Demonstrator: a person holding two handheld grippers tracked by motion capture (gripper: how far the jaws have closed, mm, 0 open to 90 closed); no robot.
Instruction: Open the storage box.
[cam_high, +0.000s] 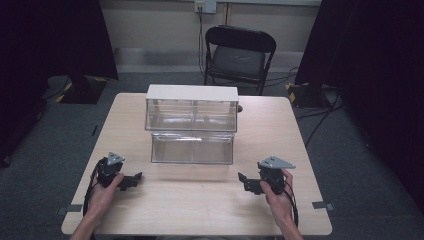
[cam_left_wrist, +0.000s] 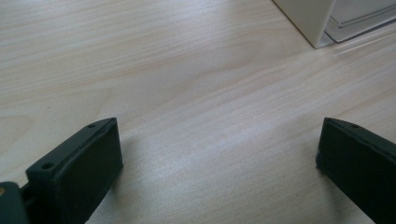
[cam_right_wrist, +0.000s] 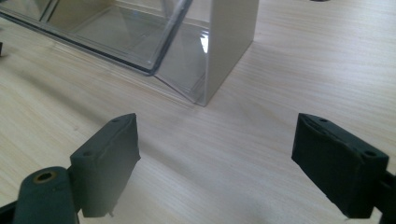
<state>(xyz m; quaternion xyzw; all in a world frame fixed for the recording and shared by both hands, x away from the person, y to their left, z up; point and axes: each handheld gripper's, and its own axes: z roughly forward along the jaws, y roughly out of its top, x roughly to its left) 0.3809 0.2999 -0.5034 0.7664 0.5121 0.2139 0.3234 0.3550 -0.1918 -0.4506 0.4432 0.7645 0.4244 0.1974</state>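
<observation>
Looking down from the high view, the left gripper (cam_high: 131, 180) and right gripper (cam_high: 248, 183) both sit low on the wooden table (cam_high: 200, 210), nothing in either, with the clear two-tier drawer unit (cam_high: 191, 129) ahead of and between them. My guess is the pulled-out lower drawer (cam_high: 192, 148) is the target, so I'd bring both in level and square to its front, not at an angle. Beyond the claws there's a black folding chair (cam_high: 238, 55), grey carpet and dark curtains. In the left gripper view the jaws are spread wide over bare wood grain, the unit's white corner (cam_left_wrist: 310, 21) far ahead to the right. In the right gripper view the jaws are spread wide too, the drawer's clear wall (cam_right_wrist: 140, 37) ahead and left.
</observation>
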